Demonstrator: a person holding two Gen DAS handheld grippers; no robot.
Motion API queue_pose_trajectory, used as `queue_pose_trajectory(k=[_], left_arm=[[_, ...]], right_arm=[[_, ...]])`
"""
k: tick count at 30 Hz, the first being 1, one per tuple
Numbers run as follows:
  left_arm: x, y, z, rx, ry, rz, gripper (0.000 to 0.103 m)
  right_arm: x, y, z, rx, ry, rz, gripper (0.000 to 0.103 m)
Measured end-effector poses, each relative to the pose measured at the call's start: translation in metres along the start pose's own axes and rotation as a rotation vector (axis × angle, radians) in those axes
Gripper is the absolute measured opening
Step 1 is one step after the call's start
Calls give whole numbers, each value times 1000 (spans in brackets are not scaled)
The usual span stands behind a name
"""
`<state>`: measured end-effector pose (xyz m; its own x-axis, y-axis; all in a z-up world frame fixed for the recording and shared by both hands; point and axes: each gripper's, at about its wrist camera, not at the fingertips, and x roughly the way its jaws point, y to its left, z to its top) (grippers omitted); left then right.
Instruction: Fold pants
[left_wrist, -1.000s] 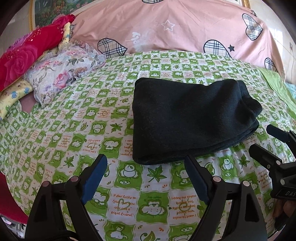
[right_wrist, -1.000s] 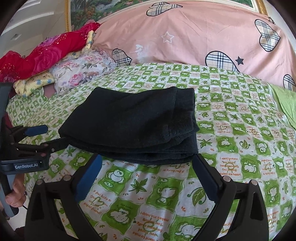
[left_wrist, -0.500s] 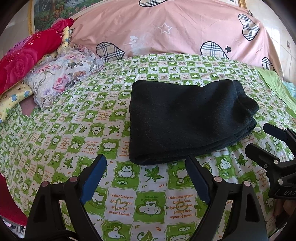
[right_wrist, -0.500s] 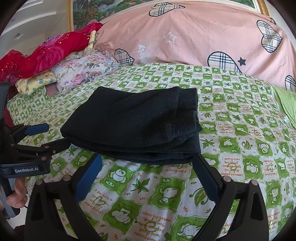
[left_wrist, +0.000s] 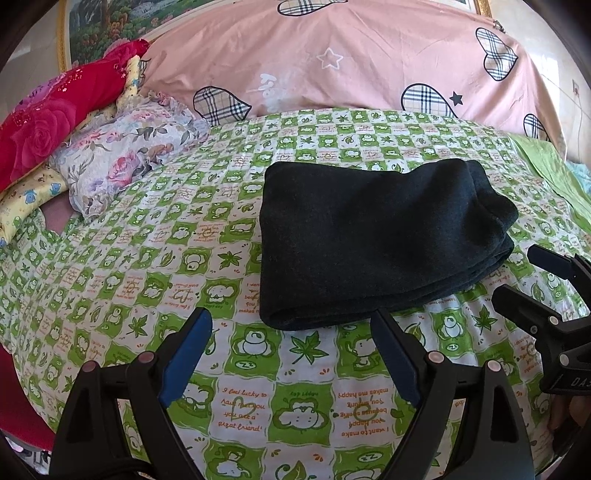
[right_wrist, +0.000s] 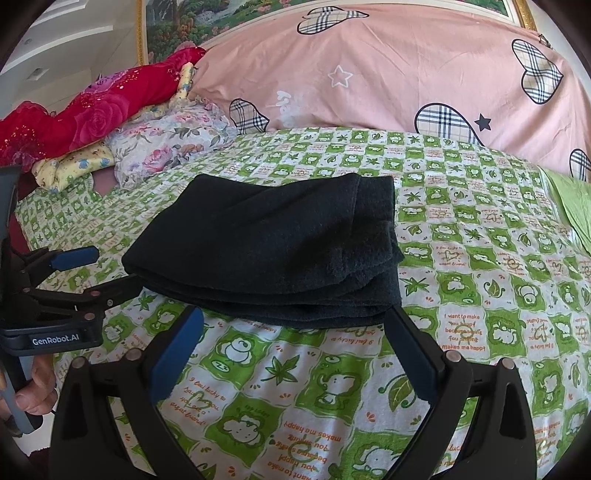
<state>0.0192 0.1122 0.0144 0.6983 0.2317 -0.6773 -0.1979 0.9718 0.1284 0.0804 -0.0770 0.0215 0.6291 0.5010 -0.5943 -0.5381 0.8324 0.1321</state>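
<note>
Left wrist view: dark pants (left_wrist: 373, 243), folded into a thick rectangular stack, lying flat on the bed (left_wrist: 122, 258), which is covered by a green-and-white checked sheet printed with cartoon animals and leaves; the stack sits toward the right half of the bed, its nearest folded edge just beyond the left tongs (left_wrist: 291, 350), apart from them. Left tongs: spread wide, blue pads (left_wrist: 184, 354) facing each other, nothing between them, held above the sheet near the bed's front edge. Right tongs (left_wrist: 532, 277): seen at the right side, black fingers parted, empty, close to the right end of the pants, contact not discernible. Far edge of bed: pink duvet (left_wrist: 369, 62) with plaid hearts; far left corner: floral pillow (left_wrist: 125, 155) under a red rose-patterned cushion (left_wrist: 51, 125). Right wrist view: pants (right_wrist: 273, 247) in layered folds, centred on the bed (right_wrist: 480, 280), the layered edge facing the right tongs (right_wrist: 291, 347), which are spread wide and empty, just short of the stack. Left tongs (right_wrist: 99, 269): at the left side, fingers parted, empty, tips near the pants' left end; holding hand (right_wrist: 33, 391) partly visible below. Pink duvet (right_wrist: 406, 70), floral pillow (right_wrist: 173, 136) and red cushion (right_wrist: 107, 107) along the far edge.
</note>
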Motion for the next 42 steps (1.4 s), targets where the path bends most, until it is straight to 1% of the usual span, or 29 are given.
queue_pose_trajectory(k=[42], left_arm=[[-4, 0, 2, 1, -6, -7, 88]], right_arm=[[0, -1, 0, 0, -1, 2, 98]])
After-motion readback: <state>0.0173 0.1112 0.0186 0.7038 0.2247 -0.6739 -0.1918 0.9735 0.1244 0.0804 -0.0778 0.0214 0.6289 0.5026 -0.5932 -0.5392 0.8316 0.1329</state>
